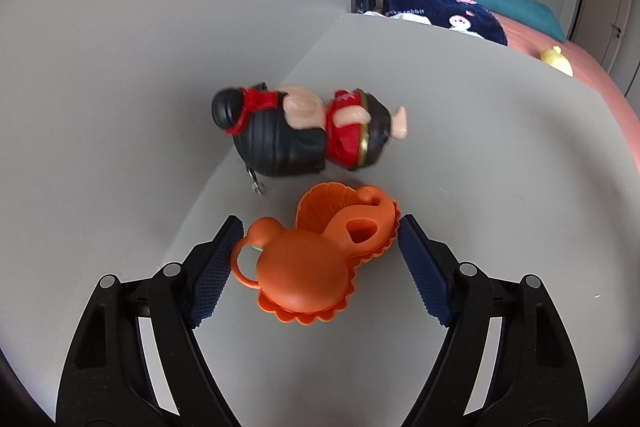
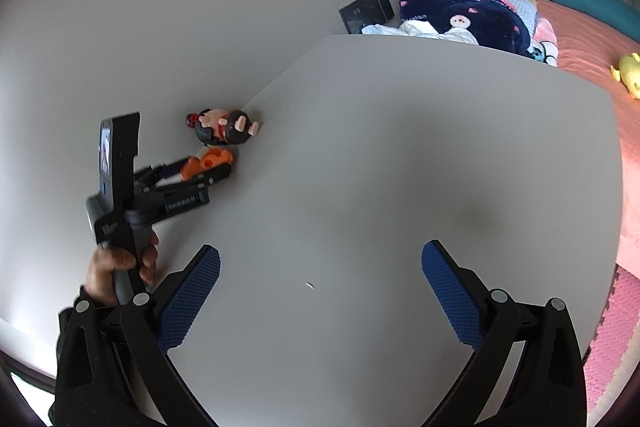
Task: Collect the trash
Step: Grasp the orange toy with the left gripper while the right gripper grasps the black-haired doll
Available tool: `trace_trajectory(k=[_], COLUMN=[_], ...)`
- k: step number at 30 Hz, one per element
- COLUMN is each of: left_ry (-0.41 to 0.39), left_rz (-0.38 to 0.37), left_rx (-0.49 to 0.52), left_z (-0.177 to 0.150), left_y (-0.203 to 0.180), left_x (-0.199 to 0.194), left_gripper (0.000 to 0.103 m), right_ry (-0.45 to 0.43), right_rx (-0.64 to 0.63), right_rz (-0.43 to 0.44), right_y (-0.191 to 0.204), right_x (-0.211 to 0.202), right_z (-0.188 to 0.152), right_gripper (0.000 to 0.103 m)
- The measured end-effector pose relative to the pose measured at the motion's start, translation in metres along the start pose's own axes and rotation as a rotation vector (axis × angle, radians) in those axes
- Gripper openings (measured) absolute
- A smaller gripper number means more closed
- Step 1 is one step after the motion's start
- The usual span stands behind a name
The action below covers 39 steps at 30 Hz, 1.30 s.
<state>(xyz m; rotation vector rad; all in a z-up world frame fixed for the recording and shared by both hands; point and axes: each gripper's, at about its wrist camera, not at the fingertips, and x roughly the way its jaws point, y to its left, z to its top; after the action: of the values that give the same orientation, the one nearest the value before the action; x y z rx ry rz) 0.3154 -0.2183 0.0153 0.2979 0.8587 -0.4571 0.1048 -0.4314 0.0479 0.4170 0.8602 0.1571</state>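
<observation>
An orange plastic swan toy [image 1: 316,259] lies on the grey table [image 1: 460,147] between the open fingers of my left gripper [image 1: 320,269]. The left pad touches or nearly touches the swan's head; the right pad stands just clear of its shell edge. A doll with black hair and a red dress [image 1: 304,129] lies on its side just beyond the swan, by the wall. The right wrist view shows the doll [image 2: 222,127], the swan [image 2: 208,159] and the left gripper [image 2: 216,171] far left. My right gripper [image 2: 320,291] is open and empty above bare table.
The table [image 2: 400,167] meets a grey wall on the left. Behind its far edge are a black box [image 2: 366,10], a dark blue rabbit-print blanket [image 2: 460,15] and a pink bed with a yellow plush [image 2: 628,73]. A pink foam mat [image 2: 612,347] lies lower right.
</observation>
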Motion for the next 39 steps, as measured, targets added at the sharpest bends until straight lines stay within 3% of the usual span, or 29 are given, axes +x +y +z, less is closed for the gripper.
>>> trace_trajectory(k=[9,16,21,23,24,28,33,35,39], left_ry=[-0.005,-0.011,-0.009,-0.003,0.003,0.006,0.002,-0.003,-0.007], left_rz=[-0.031,-0.023,-0.026,-0.039,-0.052,-0.061,-0.080,-0.083,-0.083], left_rx=[-0.150,-0.277,-0.267,-0.252,-0.250,-0.238,-0.232,-0.217,-0.175], left_z=[-0.038,-0.058,-0.057,-0.055,-0.055,-0.051,-0.049,-0.047,-0.044], left_y=[0.005,0.019,0.022,0.022,0.022,0.024,0.026,0.023,0.017], left_x=[-0.028,-0.042,-0.039,-0.037,-0.036,-0.032,-0.030,-0.030,-0.030], left_gripper=[0.077,0.077,0.077,0.087,0.097,0.097,0.097,0.093,0.063], right_ry=[0.037,0.079,0.113,0.119,0.126,0.157,0.118,0.107,0.131], right_rx=[-0.023,-0.252,-0.405,-0.462,-0.485,-0.625,-0.748,-0.784,-0.811], right_rz=[0.081,0.042,-0.022,-0.056,-0.072,-0.162,-0.200,-0.198,-0.192], right_y=[0.031,0.092,0.131,0.143,0.148,0.163,0.173,0.179,0.186], right_x=[0.049,0.106,0.140,0.152,0.158,0.184,0.192,0.195,0.203], right_z=[0.030,0.060,0.081,0.088,0.091,0.093,0.094,0.093,0.091], right_gripper=[0.100,0.100,0.100,0.100,0.100,0.100,0.100,0.100,0.087])
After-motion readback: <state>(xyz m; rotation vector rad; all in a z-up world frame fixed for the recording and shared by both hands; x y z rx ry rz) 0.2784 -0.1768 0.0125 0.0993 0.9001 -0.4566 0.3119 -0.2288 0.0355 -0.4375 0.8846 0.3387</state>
